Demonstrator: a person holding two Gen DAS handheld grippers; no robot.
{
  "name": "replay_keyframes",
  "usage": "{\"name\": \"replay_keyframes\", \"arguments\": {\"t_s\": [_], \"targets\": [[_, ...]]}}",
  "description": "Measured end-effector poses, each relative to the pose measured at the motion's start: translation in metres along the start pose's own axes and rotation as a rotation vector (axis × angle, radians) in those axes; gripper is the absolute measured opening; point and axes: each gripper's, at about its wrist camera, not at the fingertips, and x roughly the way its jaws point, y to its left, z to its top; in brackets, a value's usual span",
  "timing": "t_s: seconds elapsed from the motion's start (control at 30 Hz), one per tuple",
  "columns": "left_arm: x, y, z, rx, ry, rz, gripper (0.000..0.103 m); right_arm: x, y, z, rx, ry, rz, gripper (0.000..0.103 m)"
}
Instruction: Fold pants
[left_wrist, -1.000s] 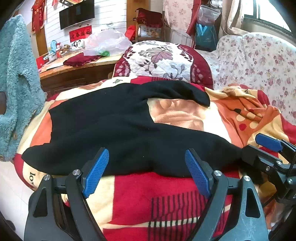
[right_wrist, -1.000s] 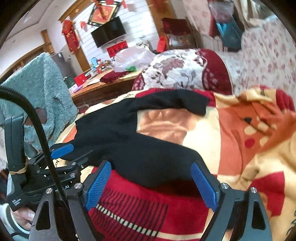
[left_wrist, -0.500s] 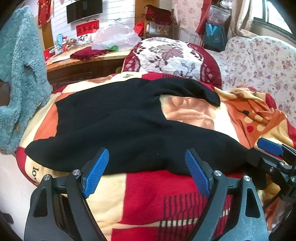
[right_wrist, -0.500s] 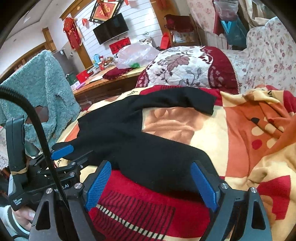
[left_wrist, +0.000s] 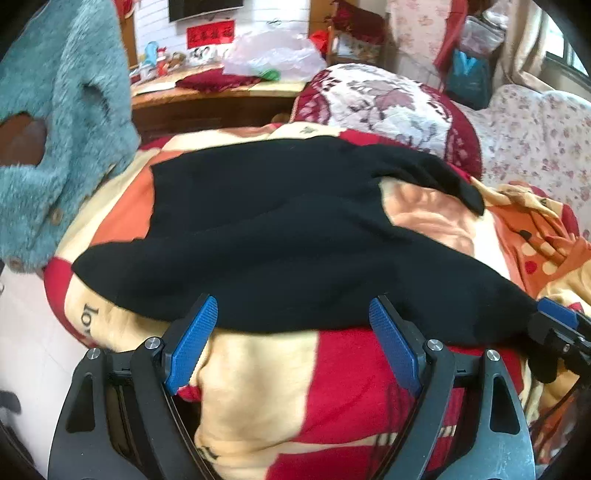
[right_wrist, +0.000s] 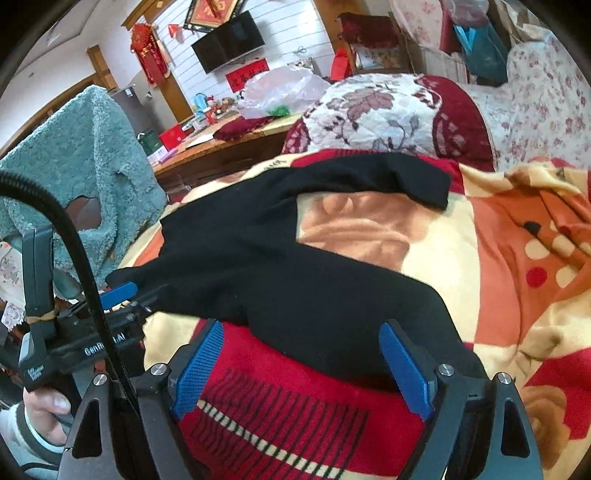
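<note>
Black pants (left_wrist: 280, 243) lie spread on a red, cream and orange blanket (left_wrist: 266, 384), the two legs apart in a V; they also show in the right wrist view (right_wrist: 295, 280). My left gripper (left_wrist: 291, 343) is open and empty, its blue pads at the pants' near edge. My right gripper (right_wrist: 301, 373) is open and empty, its pads at the near leg's hem. The right gripper shows at the right edge of the left wrist view (left_wrist: 557, 332), beside the leg end. The left gripper shows at the left of the right wrist view (right_wrist: 122, 302).
A teal fluffy garment (left_wrist: 55, 122) hangs at the left. A floral quilt roll (left_wrist: 388, 103) and a floral sofa (left_wrist: 535, 136) lie behind the blanket. A wooden desk (left_wrist: 207, 103) with a plastic bag (left_wrist: 273, 55) stands at the back.
Both grippers have moved in closer and a little to the left along the pants' near edge. The pants lie the same. Both pairs of jaws stay open.
</note>
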Motion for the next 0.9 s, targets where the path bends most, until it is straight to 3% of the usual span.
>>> {"name": "replay_keyframes", "arguments": {"t_s": [0.3,0.5,0.67,0.9], "targets": [[0.007,0.026,-0.005,-0.069,0.031,0.045,0.085,0.007,-0.006,-0.004,0.029,0.03,0.009,0.085],[0.007,0.026,-0.006,-0.055,0.03,0.043,0.085,0.005,-0.011,-0.008,0.044,0.041,0.014,0.085],[0.005,0.017,-0.007,-0.034,0.033,0.005,0.085,-0.009,-0.033,-0.013,0.062,0.037,-0.045,0.085],[0.007,-0.016,-0.013,0.057,0.07,-0.086,0.085,-0.03,-0.088,-0.031,0.217,0.054,-0.113,0.085]]}}
